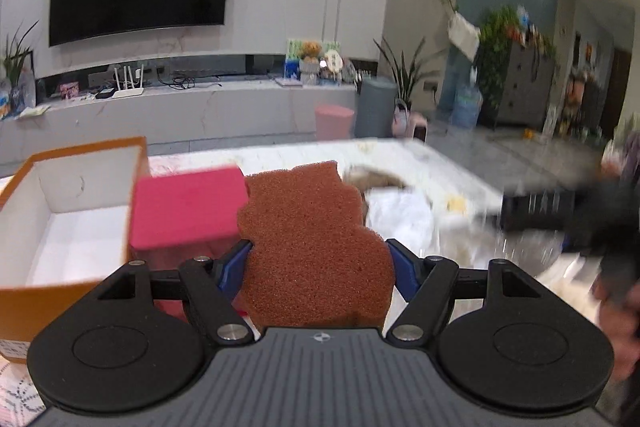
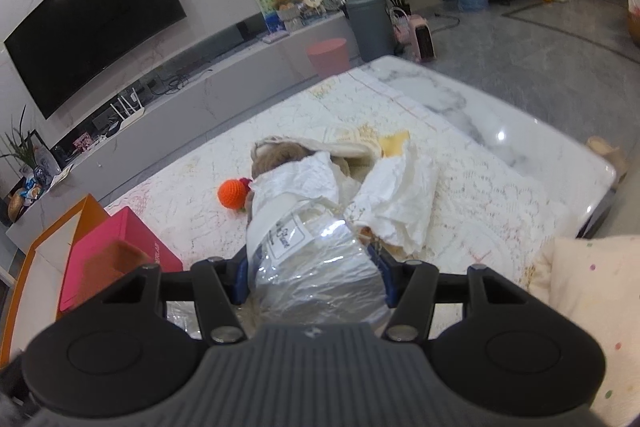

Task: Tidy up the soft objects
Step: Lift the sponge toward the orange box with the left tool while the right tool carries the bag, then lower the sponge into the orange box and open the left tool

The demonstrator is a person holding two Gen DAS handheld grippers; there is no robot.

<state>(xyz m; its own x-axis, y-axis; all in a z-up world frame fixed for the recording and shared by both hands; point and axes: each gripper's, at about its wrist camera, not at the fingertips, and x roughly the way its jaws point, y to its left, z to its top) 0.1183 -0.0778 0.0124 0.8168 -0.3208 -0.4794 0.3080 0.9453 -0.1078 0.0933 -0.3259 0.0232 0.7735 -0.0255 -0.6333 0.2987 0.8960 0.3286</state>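
Note:
My left gripper (image 1: 320,255) is shut on a brown, bear-shaped sponge (image 1: 312,227), held up in the air beside an open orange box (image 1: 60,207) with a white inside. A pink box (image 1: 188,207) stands between the sponge and the orange box. My right gripper (image 2: 312,267) is shut on a white and silver plastic-wrapped pack (image 2: 312,251) low over the table. Beyond the pack lie crumpled white cloth (image 2: 400,195), a brown plush thing (image 2: 280,155) and an orange knitted ball (image 2: 231,193).
The pink box (image 2: 116,247) and orange box (image 2: 60,227) stand at the table's left. A cream dotted cushion (image 2: 592,307) lies at the right. The marble table edge (image 2: 520,115) runs along the far right, and a pink stool (image 2: 328,57) and a grey bin (image 2: 368,23) stand on the floor beyond.

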